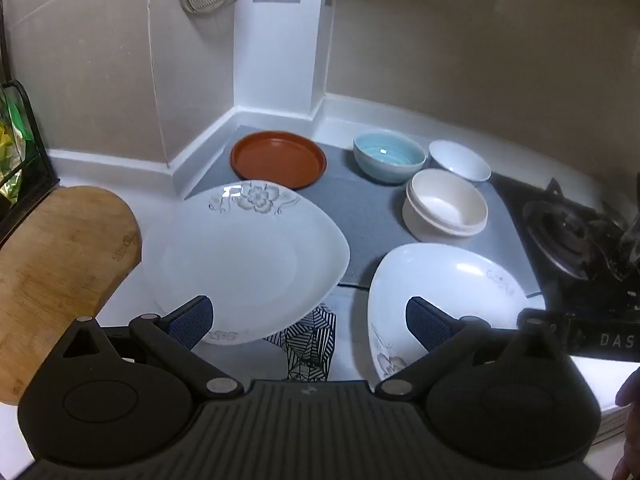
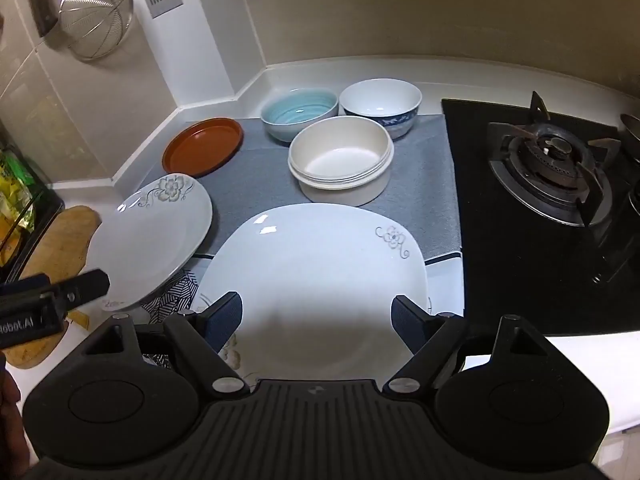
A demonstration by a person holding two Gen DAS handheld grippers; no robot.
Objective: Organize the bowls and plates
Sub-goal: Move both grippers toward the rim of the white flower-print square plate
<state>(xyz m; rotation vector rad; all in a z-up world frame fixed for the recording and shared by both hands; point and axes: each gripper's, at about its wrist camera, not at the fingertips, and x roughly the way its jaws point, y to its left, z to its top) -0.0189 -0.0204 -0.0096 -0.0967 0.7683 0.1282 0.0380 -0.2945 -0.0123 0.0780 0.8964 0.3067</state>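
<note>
Two white flower-printed plates lie at the front of the counter. The left plate [image 1: 240, 264] [image 2: 152, 236] sits tilted, its near rim by one finger [image 1: 192, 320] of my left gripper [image 1: 310, 320], whose jaws stand wide open with nothing between them. The right plate [image 2: 316, 276] [image 1: 444, 292] lies under my right gripper [image 2: 318, 316], open, with both fingers over the plate's near half. On the grey mat [image 2: 420, 184] behind are a terracotta plate [image 2: 203, 145], a light blue bowl [image 2: 300, 114], a blue-patterned white bowl [image 2: 380, 100] and nested cream bowls [image 2: 340, 160].
A wooden cutting board [image 1: 56, 264] lies at the left, beside a black rack [image 1: 16, 152] with packets. The gas stove [image 2: 548, 172] fills the right. A black-and-white patterned cloth [image 1: 316, 340] lies between the plates. A wire strainer [image 2: 96, 20] hangs on the wall.
</note>
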